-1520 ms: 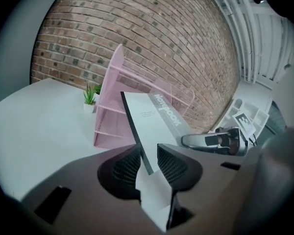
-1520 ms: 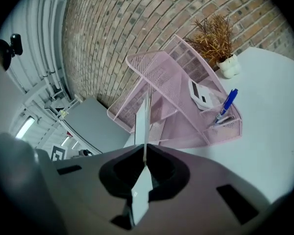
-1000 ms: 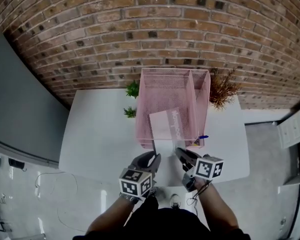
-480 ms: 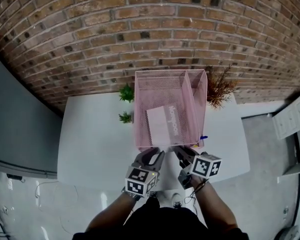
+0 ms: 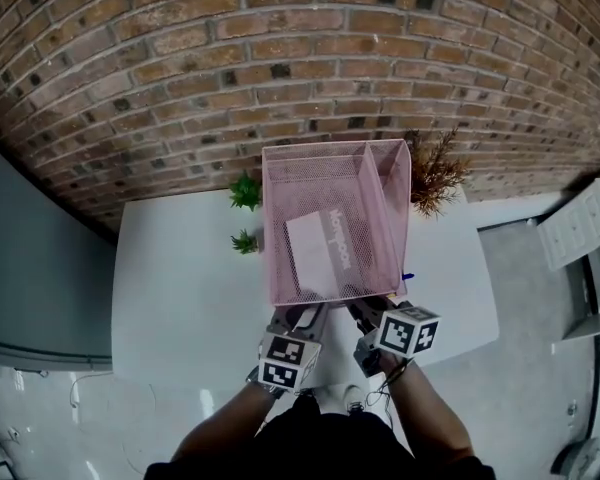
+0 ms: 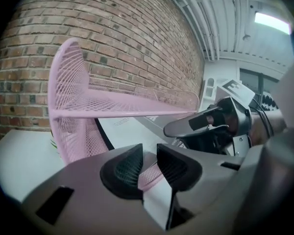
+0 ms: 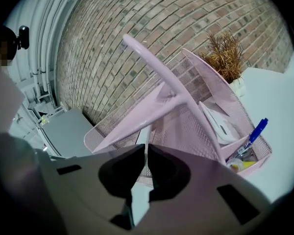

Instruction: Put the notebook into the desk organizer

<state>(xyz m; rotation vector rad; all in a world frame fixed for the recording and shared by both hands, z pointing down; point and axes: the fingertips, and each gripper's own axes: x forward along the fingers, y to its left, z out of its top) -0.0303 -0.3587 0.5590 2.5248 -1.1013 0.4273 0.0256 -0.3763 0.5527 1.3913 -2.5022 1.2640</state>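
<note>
Dark lettering is printed along the cover of the notebook [image 5: 318, 253], but it cannot be read at this size. No other writing is legible.

The notebook is found leaning inside the large left compartment of the pink mesh desk organizer [image 5: 280, 183]. A second ago it reached to the near wall, between the two grippers. It is now clear of both.

The left gripper [image 5: 302, 315] is held just near of the organizer with a narrow gap between its pads and nothing gripped. The right gripper [image 5: 363, 313] is held beside it. Its jaws have just been opening, and nothing is between them.

Counted on the white table [image 5: 180, 278]:
- one organizer with two compartments
- one notebook
- one blue pen [image 7: 255, 132] in the narrow right compartment
- two small green plants [image 5: 245, 190] on the left
- one dried brown plant [image 5: 435, 173] at the far right
</note>
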